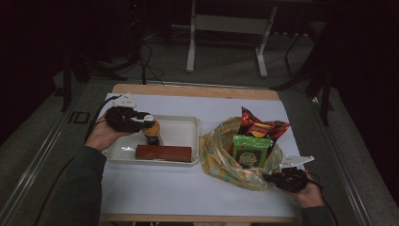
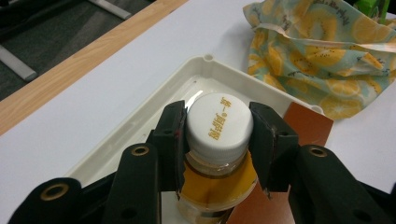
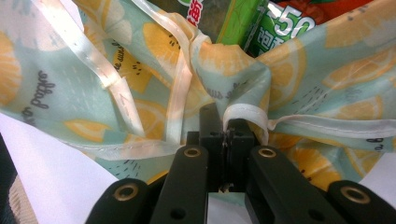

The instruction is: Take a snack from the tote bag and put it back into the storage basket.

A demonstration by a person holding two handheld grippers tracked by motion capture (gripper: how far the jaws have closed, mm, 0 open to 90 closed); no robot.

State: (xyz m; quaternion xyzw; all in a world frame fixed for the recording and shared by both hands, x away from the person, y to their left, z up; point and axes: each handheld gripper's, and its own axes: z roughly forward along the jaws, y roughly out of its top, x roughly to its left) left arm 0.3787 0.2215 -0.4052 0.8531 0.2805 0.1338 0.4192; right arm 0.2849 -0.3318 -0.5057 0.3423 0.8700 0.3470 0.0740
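A small bottle (image 2: pixel 218 154) of amber liquid with a white cap (image 2: pixel 219 123) stood upright in a white tray (image 2: pixel 198 70), at the centre of the left gripper view and left of centre in the high view. The left gripper (image 2: pixel 218 140) clamped it at the cap and neck, one black jaw on each side, pads pressed against it. Just beside the bottle, toward the lower edge of the tray in the high view, lay a reddish-brown block (image 1: pixel 163 152).

Right of the tray in the high view sat a fabric bag (image 1: pixel 226 160) printed with lemon slices, its mouth open upward. A green packet (image 1: pixel 251 150) and a red snack bag (image 1: pixel 261 126) stuck out of it. At the lower right of that view the right gripper (image 3: pixel 227 135) was clenched on the bag's cream-trimmed rim (image 3: pixel 243 114), the cloth bunched between its closed jaws. Tray and bag rested on a white table (image 1: pixel 188 188).
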